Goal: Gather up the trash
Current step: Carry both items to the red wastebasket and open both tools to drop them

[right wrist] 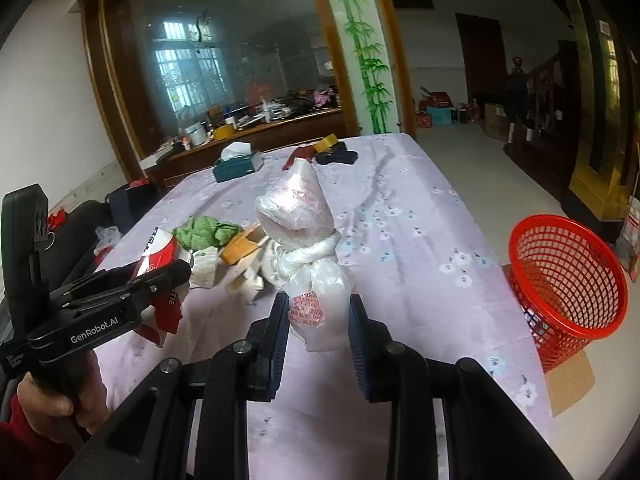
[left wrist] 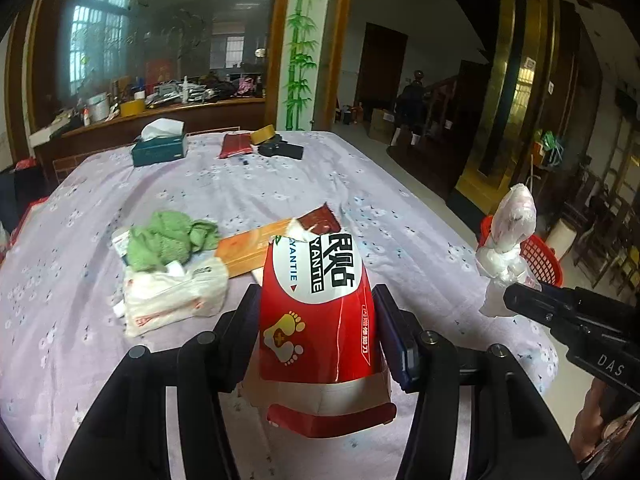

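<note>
My left gripper [left wrist: 318, 320] is shut on a red and white torn box [left wrist: 316, 304] and holds it above the table; it also shows in the right wrist view [right wrist: 160, 276]. My right gripper [right wrist: 319, 320] is shut on a knotted white plastic bag [right wrist: 304, 232], held upright above the table; the bag also shows in the left wrist view [left wrist: 508, 248]. A red mesh basket [right wrist: 568, 280] stands off the table's right edge. On the table lie a green cloth [left wrist: 168, 240], a white wrapper [left wrist: 172, 296] and an orange box [left wrist: 252, 248].
The table has a lilac flowered cloth [left wrist: 280, 184]. At its far end are a teal tissue box [left wrist: 160, 148], a dark red pouch [left wrist: 236, 145], a roll of tape [left wrist: 262, 135] and a black object [left wrist: 280, 149]. A cluttered counter stands behind.
</note>
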The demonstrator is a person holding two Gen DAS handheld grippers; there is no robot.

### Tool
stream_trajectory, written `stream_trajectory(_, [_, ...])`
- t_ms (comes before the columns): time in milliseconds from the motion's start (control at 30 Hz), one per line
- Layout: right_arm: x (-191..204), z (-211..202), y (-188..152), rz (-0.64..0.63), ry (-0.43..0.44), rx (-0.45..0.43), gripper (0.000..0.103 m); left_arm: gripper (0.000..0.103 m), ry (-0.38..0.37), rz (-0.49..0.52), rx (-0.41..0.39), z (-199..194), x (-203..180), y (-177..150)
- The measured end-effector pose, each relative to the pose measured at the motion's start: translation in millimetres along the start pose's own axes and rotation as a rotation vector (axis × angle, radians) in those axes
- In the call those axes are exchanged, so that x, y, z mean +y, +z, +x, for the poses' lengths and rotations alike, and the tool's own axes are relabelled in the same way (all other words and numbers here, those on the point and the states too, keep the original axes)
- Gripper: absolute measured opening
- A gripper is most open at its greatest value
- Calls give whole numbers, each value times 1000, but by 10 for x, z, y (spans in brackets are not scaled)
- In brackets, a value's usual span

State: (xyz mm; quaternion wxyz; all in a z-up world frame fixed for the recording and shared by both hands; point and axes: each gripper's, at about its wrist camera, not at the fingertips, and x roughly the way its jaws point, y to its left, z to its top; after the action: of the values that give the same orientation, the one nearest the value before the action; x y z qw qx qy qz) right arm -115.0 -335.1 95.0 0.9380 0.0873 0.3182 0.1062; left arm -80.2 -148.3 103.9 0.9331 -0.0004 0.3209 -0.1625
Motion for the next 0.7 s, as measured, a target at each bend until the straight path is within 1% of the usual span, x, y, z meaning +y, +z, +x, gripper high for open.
stream_trajectory(100, [-83, -8, 6, 23, -1, -1, 31, 54, 16, 25, -2, 53, -106, -13])
stream_trajectory(333, [-218, -23, 1, 55, -5, -6, 31, 54, 22, 68, 11, 161, -282, -26])
stream_trajectory(700, [-451, -130, -43, 107, -33, -9, 31, 54, -8, 128, 32, 308, -611, -36])
